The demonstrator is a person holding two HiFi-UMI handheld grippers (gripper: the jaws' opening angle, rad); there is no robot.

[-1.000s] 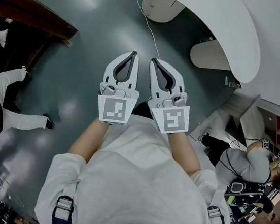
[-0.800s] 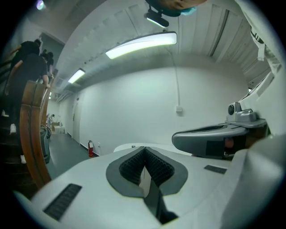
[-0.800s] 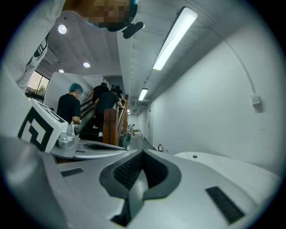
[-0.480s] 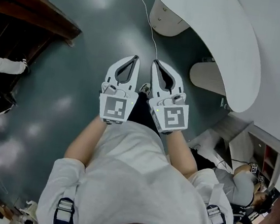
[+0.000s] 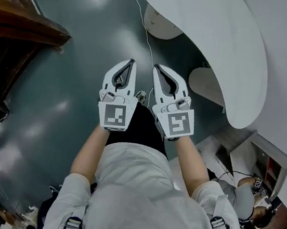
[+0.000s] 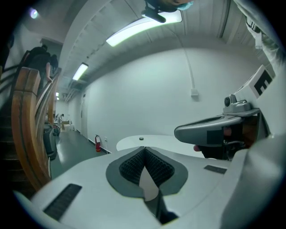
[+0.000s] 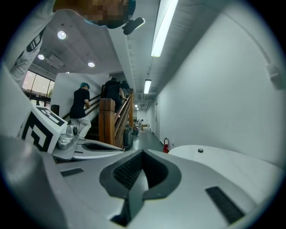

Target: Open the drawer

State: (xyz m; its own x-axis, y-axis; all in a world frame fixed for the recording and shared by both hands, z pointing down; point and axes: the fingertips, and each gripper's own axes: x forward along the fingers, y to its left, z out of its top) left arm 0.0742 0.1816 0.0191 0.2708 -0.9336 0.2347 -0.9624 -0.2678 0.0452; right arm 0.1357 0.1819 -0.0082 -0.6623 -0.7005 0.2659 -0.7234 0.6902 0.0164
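Both are clamped fully shut on nothing. The left gripper (image 5: pixel 131 61) and right gripper (image 5: pixel 157 66) sit side by side just ahead of the person's white shirt, arms tucked in. That looks more like a carry pose for walking up than a reach.

The shells are smooth white plastic, teardrop-shaped, with dark ribbed rubber pads (image 6: pixel 154 166) meeting at the tips. Each has a black-and-white marker cube (image 5: pixel 116 115) at the back.

Below them is a glossy grey-green floor (image 5: pixel 72 60), and a thin white cable (image 5: pixel 145 30) runs forward across it.

Ahead and right of the right gripper is a big curved white desk (image 5: pixel 216 37). The drawer is presumably in the rounded white pedestal (image 5: pixel 163 26) under the desk, well apart from both tips. Its fronts are too small to make out.
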